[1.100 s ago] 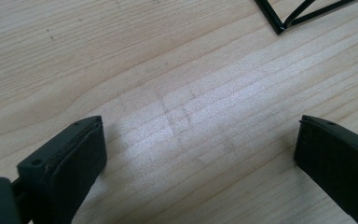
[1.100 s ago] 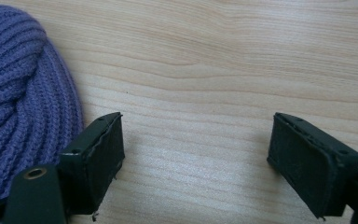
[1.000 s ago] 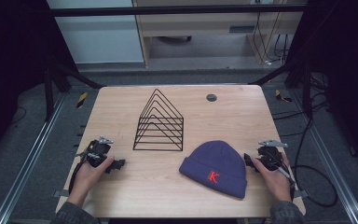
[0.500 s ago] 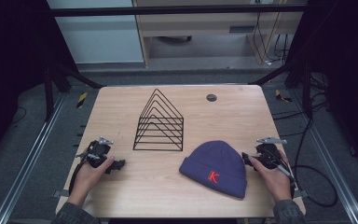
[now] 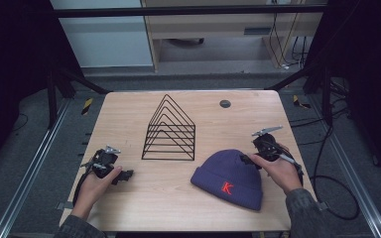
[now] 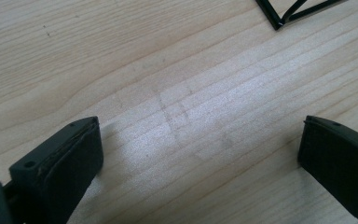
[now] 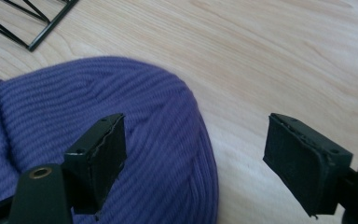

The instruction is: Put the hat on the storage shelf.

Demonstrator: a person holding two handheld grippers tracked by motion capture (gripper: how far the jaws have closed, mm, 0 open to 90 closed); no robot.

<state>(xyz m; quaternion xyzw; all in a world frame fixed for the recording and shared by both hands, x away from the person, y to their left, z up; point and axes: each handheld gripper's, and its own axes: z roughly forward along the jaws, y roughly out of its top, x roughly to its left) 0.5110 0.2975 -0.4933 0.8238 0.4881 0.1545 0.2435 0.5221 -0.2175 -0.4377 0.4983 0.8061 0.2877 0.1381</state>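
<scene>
Hovering our right gripper [image 7: 193,154] over beanie [image 7: 74,107] edge, jaws apart, gripping nothing; left gripper [image 6: 198,154] open on table [image 6: 191,70].

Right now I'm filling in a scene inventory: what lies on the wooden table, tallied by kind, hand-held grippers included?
Purple knit beanie with a red K: 1
Black wire triangular rack: 1
Small dark round disc: 1
Black hand-held two-jaw grippers, left gripper and right gripper, both with jaws open: 2
Total: 5
</scene>
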